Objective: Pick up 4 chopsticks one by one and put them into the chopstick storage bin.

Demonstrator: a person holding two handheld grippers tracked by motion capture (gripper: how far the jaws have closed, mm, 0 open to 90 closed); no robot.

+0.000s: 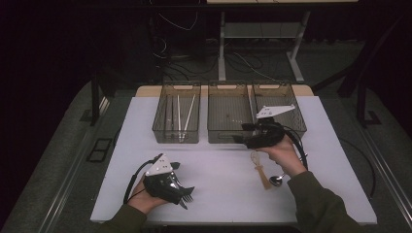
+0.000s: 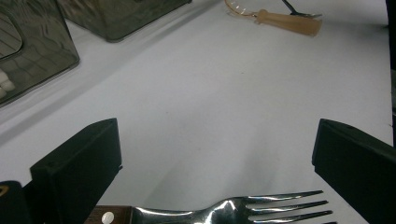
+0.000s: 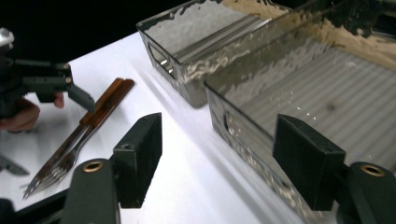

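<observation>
Two forks [image 3: 77,135] lay side by side on the white worktop [image 1: 218,165], near its front edge by the person's left hand, and the left gripper [image 2: 217,154] hung over them with its fingers [image 2: 79,163] spread wide, one fork's tines and neck lying between them, nothing yet pinched. Each fork had a dark brown wooden handle with a pale rivet and a bright steel neck and tines. They looked stiff, fairly light and not fragile; the polished steel would likely be slippery, so the wooden handle seemed the better place to grip, across its flat sides, close enough to the neck to keep the fork from tipping. Because the pair lay touching, taking one alone might drag the other. The right gripper [image 3: 219,158] hovered at the near wall of the middle bin [image 1: 229,116], its fingers also apart and empty.
</observation>
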